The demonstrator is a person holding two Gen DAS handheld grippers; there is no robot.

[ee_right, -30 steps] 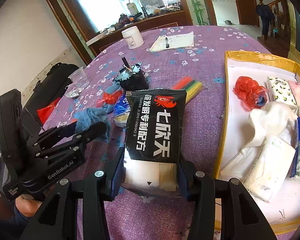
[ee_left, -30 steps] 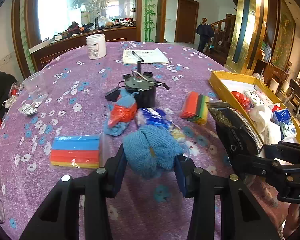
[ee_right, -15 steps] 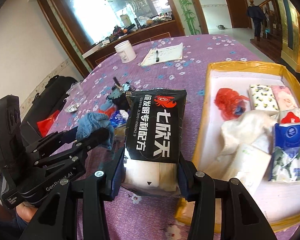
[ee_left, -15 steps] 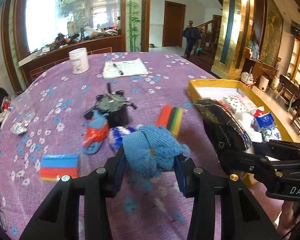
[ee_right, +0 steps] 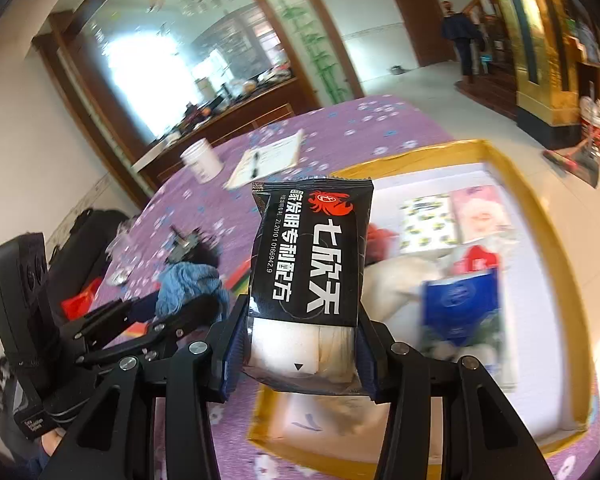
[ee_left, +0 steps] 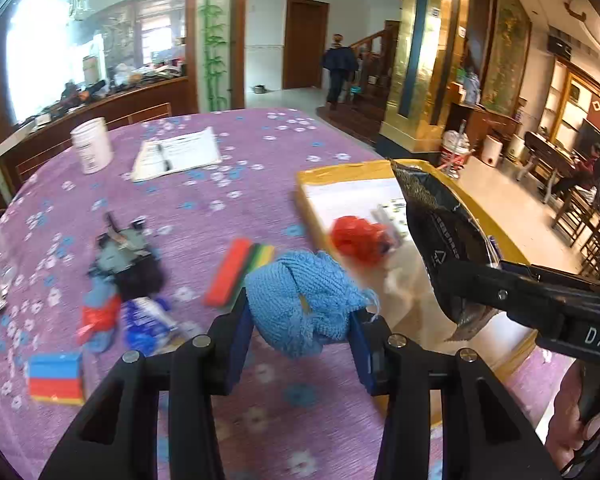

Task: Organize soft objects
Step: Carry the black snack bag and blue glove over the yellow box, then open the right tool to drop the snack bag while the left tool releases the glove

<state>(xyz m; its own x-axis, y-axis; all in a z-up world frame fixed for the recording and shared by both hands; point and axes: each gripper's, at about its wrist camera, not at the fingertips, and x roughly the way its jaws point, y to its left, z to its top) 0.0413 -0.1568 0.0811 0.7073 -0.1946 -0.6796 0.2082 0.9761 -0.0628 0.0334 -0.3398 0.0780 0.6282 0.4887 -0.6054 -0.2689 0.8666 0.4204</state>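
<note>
The left gripper [ee_left: 300, 332] squeezes a blue knit cloth [ee_left: 304, 300]. The right gripper [ee_right: 302, 344] squeezes a black packet [ee_right: 312, 248] printed "ZL2001 0166942.9".

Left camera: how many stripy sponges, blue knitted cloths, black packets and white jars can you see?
Stripy sponges: 2
Blue knitted cloth: 1
Black packet: 1
White jar: 1
Total: 5

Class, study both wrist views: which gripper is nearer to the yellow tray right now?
Right. The right gripper, holding the black packet, hangs over the yellow tray. The left gripper, holding the blue knitted cloth, sits beside the tray, over the purple tablecloth.
</note>
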